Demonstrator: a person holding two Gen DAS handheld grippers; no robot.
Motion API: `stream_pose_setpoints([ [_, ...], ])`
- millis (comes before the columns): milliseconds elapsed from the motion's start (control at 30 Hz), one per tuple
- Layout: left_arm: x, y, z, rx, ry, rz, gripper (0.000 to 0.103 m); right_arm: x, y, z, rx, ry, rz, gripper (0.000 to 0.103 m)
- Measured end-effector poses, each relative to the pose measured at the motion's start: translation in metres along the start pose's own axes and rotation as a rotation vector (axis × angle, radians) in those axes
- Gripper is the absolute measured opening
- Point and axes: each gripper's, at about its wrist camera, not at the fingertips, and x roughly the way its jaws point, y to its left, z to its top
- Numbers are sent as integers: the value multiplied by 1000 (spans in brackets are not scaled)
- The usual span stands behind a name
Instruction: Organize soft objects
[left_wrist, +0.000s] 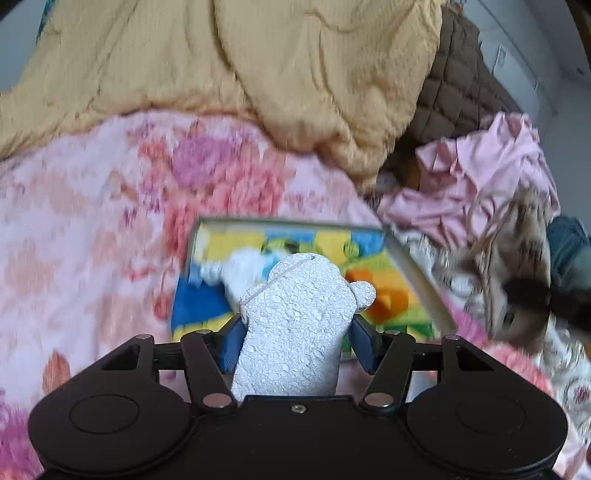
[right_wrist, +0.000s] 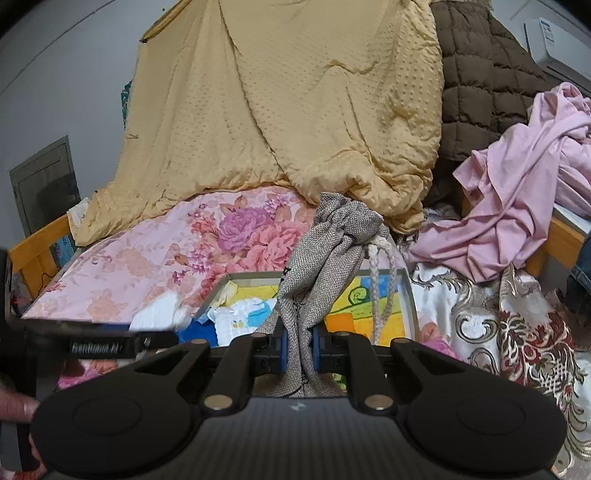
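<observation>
Floral bedspread (left_wrist: 92, 221) below; left gripper (left_wrist: 295, 332) clamped on white plush toy (left_wrist: 295, 332); right gripper (right_wrist: 298, 350) pinching grey drawstring pouch (right_wrist: 325, 251).

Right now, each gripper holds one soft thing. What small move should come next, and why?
Probably bring the white plush toy in the left gripper to the grey drawstring bag that the right gripper pinches: its mouth looks cinched, so it needs opening first.

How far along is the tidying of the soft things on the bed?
Done: white cloth already lies in the tray. In hand: left gripper clamps a white plush toy; right gripper pinches a grey drawstring pouch. Left: both still need placing; pink clothes remain heaped.
</observation>
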Motion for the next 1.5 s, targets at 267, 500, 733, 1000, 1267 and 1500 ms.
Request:
stream_pose_setpoints([
  [267, 24, -23, 25, 11, -55, -6, 61, 29, -1, 11, -43, 10, -9, 13],
  [500, 69, -25, 38, 22, -24, 21, 62, 88, -14, 16, -69, 83, -34, 13],
  [733, 117, -23, 40, 35, 17, 21, 62, 139, -22, 11, -83, 149, -72, 13],
  [1000, 166, -15, 54, 12, 51, 72, 62, 179, -23, 23, -104, 186, -81, 13],
  [1267, 208, -10, 52, 49, 133, 122, 62, 215, -25, 18, -121, 285, -96, 24],
  [1500, 205, -5, 41, 67, 151, 139, 77, 209, -29, 5, -92, 308, -98, 41],
])
